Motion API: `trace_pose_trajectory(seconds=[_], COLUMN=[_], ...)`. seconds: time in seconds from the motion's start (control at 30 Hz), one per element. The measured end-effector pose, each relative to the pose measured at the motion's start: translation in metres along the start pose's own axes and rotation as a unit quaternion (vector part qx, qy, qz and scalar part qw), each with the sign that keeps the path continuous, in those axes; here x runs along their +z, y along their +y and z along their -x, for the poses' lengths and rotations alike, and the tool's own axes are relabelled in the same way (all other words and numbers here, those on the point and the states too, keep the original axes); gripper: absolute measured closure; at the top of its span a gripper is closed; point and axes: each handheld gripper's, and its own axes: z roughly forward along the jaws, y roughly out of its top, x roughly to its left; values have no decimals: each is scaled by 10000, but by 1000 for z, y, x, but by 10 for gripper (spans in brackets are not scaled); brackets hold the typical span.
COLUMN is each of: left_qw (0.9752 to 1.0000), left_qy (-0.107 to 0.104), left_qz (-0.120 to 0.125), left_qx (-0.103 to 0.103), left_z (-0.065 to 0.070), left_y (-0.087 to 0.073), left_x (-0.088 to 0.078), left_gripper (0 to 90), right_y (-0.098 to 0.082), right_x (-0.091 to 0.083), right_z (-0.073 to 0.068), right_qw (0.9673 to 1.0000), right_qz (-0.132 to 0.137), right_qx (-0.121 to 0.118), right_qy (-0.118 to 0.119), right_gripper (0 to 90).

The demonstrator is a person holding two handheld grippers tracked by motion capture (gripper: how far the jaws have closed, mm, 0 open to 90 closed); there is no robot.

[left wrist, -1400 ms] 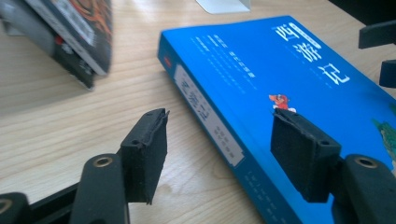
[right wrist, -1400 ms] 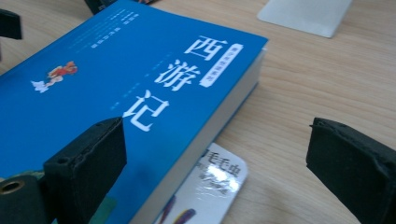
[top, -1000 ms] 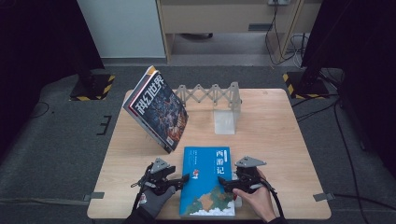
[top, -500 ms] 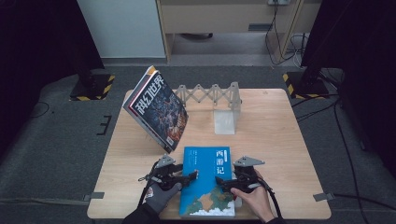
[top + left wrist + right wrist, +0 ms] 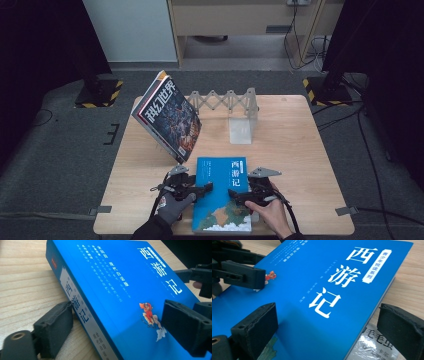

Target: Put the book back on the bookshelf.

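Note:
A blue book (image 5: 222,192) with white characters on its cover lies flat near the table's front edge. My left gripper (image 5: 204,188) reaches over its left side; its jaws have just been opening. In the left gripper view, the left gripper (image 5: 117,330) has the spine (image 5: 80,312) between its jaws, one pad beside the spine and the other over the cover. My right gripper (image 5: 235,194) comes in from the right. In the right gripper view the book (image 5: 312,290) has its right edge between the wide jaws of the right gripper (image 5: 328,331), and neither pad presses on it.
A glossy thin booklet (image 5: 374,346) lies under the blue book's right edge. A dark magazine (image 5: 167,120) leans tilted on a grey accordion rack (image 5: 225,101) at the back. A clear block (image 5: 239,131) stands behind the book. Bare wood (image 5: 300,150) lies to the right.
My left gripper has slid right, onto the blue book's left edge, and its jaws stand wider. The right gripper and the book have kept still.

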Motion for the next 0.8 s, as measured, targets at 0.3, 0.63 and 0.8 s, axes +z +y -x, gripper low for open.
trace_pose_trajectory(seconds=[0.3, 0.63, 0.8], left_qw=[9998, 9997, 9991], left_qy=[-142, -62, -137], left_qz=[-14, -27, -115], left_qx=[-146, -221, -372], left_z=[-4, -1, 0], left_y=[-1, -1, -1], left_x=[2, 2, 0], left_gripper=[75, 78, 115], right_y=[0, -2, -4], right_x=[2, 4, 4], right_z=[1, 2, 2], right_qw=[10000, 9999, 9998], right_qz=[-27, 22, 85], right_qx=[19, 43, 88], right_qy=[74, 128, 158], right_gripper=[38, 18, 18])
